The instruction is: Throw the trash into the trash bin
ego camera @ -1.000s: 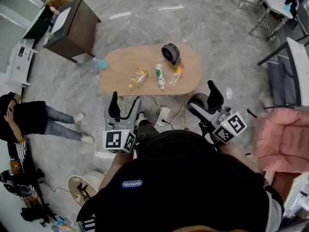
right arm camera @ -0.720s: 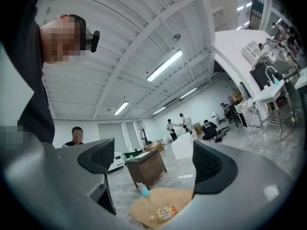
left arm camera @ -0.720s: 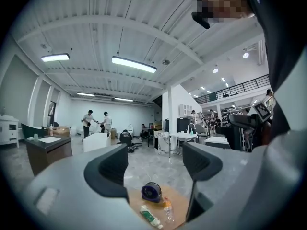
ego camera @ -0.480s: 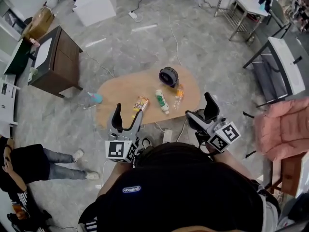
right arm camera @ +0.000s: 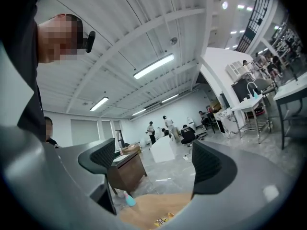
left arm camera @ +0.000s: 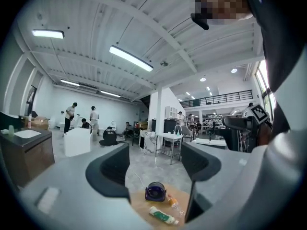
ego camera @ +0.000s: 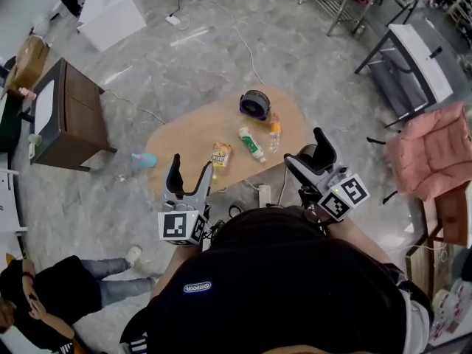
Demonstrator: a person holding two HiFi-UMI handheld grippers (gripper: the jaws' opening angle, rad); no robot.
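One tube (ego camera: 251,144) lies flat, long axis diagonal across table (ego camera: 192,135).

From above, the print on the snack packet (ego camera: 220,154), tube (ego camera: 252,144) and bottle (ego camera: 274,133) is too small to read. The right gripper (right arm camera: 152,166) cuts off most of that packet in its own view. The fingers (left arm camera: 110,169) of the left gripper (left arm camera: 154,162) hide both ends of the worktop (left arm camera: 144,207). 1 bystander (ego camera: 66,293) is cut by the head view's left edge.
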